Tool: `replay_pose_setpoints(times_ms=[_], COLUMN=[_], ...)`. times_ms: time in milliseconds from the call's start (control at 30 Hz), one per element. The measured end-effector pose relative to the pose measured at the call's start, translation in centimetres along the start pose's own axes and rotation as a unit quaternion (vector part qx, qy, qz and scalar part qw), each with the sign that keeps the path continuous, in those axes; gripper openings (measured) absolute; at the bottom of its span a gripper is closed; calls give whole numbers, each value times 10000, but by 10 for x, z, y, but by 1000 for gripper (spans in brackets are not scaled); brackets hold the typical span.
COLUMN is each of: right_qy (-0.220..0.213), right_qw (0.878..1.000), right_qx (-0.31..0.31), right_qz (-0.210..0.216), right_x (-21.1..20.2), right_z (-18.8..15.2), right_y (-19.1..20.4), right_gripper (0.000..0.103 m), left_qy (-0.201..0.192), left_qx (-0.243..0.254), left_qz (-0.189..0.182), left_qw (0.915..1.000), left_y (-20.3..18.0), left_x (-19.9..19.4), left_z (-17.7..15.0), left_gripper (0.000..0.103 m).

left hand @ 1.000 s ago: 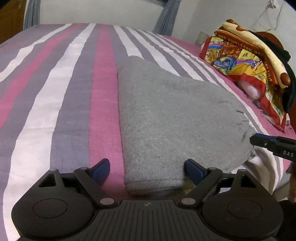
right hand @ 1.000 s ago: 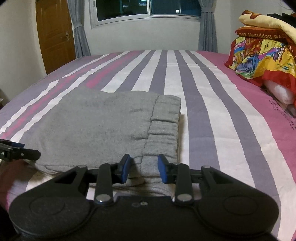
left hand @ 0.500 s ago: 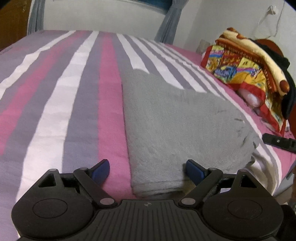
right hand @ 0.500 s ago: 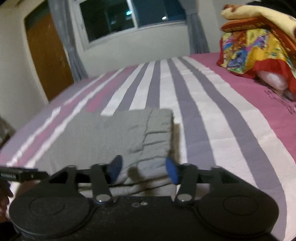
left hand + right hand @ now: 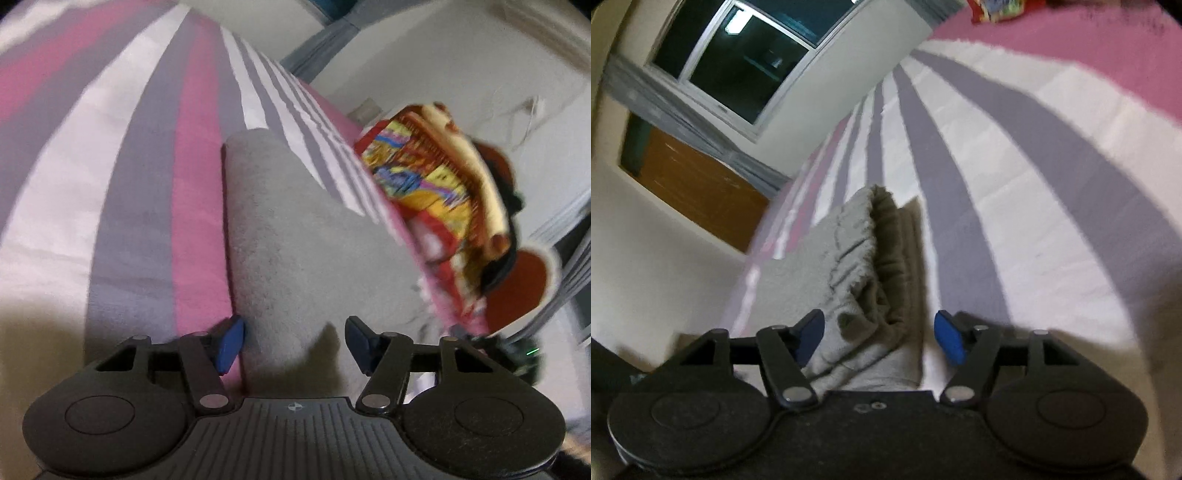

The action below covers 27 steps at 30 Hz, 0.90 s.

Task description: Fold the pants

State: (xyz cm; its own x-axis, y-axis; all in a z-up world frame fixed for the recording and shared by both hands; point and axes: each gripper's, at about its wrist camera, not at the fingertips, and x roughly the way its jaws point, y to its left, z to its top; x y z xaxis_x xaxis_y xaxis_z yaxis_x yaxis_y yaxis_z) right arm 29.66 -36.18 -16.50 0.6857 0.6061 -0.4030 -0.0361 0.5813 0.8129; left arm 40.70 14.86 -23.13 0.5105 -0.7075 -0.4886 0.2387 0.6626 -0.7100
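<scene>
In the left wrist view, the pants [image 5: 295, 236] run up the middle of the frame from my left gripper [image 5: 293, 341] toward the upper centre, a grey fleece slab lying on the striped bedsheet [image 5: 122, 192]. My left fingers stand apart, the near folded end sitting between them. The left pad [image 5: 231, 345] looks to be touching or just beside the cloth's edge, though blur keeps me from being sure, while the right pad has a gap beside it. At the right of the frame a colourful blanket pile [image 5: 436, 184] sits near the pants.

I judge the fabric soft, thick and light. It will sag and slump wherever I don't support it, and the layers may slide apart, so I'd want to bite through the whole stack at a corner of the near edge, not just the top ply.

In the right wrist view, the pants [image 5: 849, 258] fill the lower centre, and their gathered waistband end shows stacked, ribbed layers running up from my right gripper [image 5: 881, 338]. My fingers here are spread too, closed on nothing. The bulk lies between them, nearer the left pad [image 5: 809, 338]. A window [image 5: 738, 62] and a wooden door [image 5: 690, 188] take up the left of the frame.
</scene>
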Motion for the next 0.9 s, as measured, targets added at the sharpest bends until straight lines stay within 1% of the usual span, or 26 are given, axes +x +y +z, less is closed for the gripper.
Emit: replay_pose_setpoints(times_ms=[67, 167, 300, 467, 567, 600, 633, 667, 733, 767, 833, 900], right_qy=[45, 199, 494, 735, 914, 971, 1028, 1072, 1122, 1126, 1095, 1146], right_qw=[9995, 9986, 9965, 9924, 9889, 9877, 9863, 9852, 9839, 9831, 9821, 9816], right_qx=[224, 267, 202, 295, 280, 261, 228, 199, 182, 191, 264, 271], right_qz=[235, 413, 645, 942, 1136, 1202, 1274, 1323, 1378, 1429, 1508, 1506], right_x=[6, 16, 29, 35, 42, 45, 51, 55, 66, 69, 71, 69], right_z=[4, 9, 16, 27, 36, 40, 43, 46, 50, 52, 55, 57], right_y=[-10, -19, -24, -36, -38, -38, -37, -36, -35, -36, -40, -43], right_gripper=[66, 65, 64, 61, 61, 63, 63, 63, 63, 63, 57, 53], left_qy=[71, 139, 265, 416, 551, 572, 581, 574, 528, 459, 408, 404], left_qx=[-285, -462, -445, -444, -395, -394, -383, -376, -503, -543, -530, -518], left_qz=[-284, -669, -1086, -1535, -1782, -1855, -1910, -1878, -1716, -1766, -1824, -1829], left_qw=[9992, 9966, 9927, 9863, 9817, 9802, 9791, 9798, 9825, 9817, 9810, 9809], left_y=[15, 28, 33, 38, 37, 37, 35, 35, 38, 39, 39, 37], left_x=[9, 20, 39, 63, 78, 83, 89, 93, 104, 106, 106, 106], left_z=[1, 0, 0, 9, 16, 18, 20, 21, 21, 20, 19, 19], left_gripper=[61, 61, 60, 60, 60, 60, 58, 46, 31, 31, 31, 31])
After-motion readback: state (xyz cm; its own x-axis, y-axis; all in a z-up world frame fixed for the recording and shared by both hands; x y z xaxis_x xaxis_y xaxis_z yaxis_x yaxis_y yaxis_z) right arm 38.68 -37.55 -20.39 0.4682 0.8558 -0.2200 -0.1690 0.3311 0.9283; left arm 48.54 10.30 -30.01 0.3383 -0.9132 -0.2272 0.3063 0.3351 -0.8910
